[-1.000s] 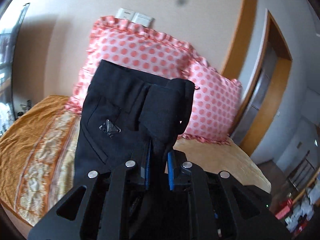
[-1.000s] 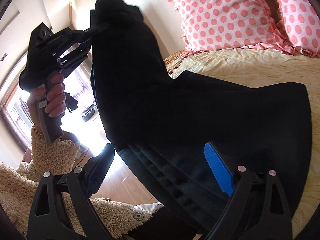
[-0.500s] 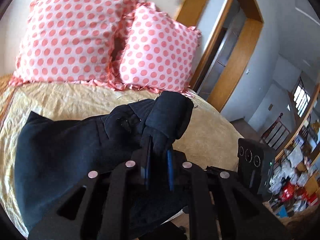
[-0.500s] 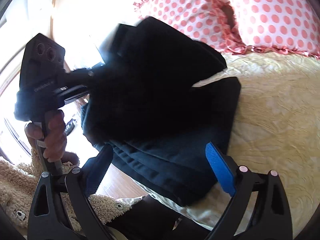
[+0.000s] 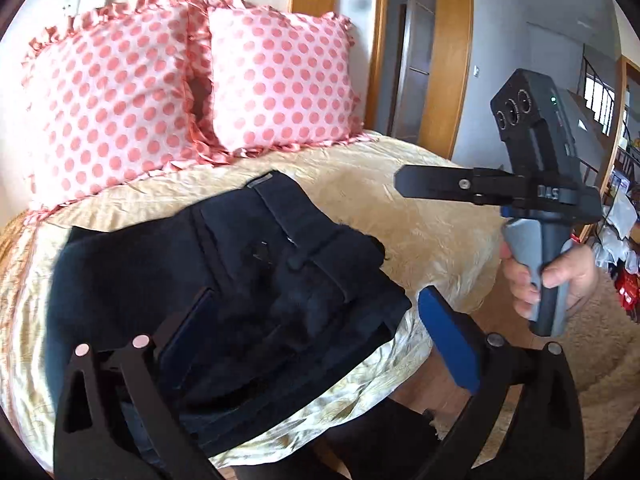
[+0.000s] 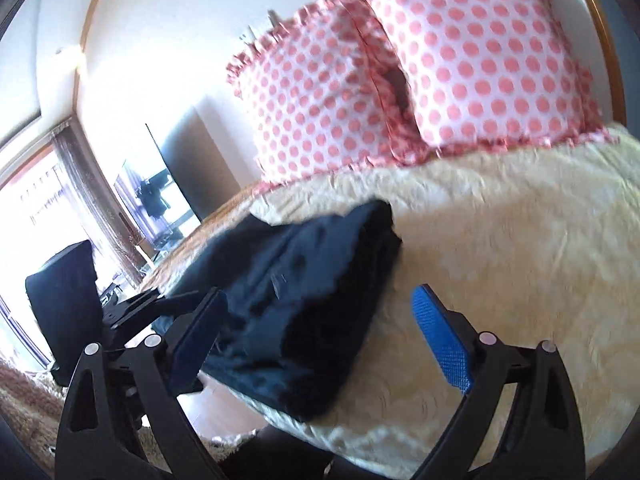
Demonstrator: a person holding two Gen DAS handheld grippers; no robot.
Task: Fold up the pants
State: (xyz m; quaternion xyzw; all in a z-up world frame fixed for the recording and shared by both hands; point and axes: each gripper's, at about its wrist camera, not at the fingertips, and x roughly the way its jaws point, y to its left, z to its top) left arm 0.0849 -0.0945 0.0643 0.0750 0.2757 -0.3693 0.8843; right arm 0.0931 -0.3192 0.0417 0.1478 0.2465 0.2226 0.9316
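While the left tongs (image 5: 316, 340) are opening with nothing pinched, the folded pants (image 5: 224, 288) lie on the bed (image 5: 432, 216) near its edge, at 6 o'clock from the pillows (image 5: 280, 80). The right tongs (image 6: 320, 340) stand spread, clear of the cloth. Judged step: release after the fold. Next move: withdraw or flatten the bundle.
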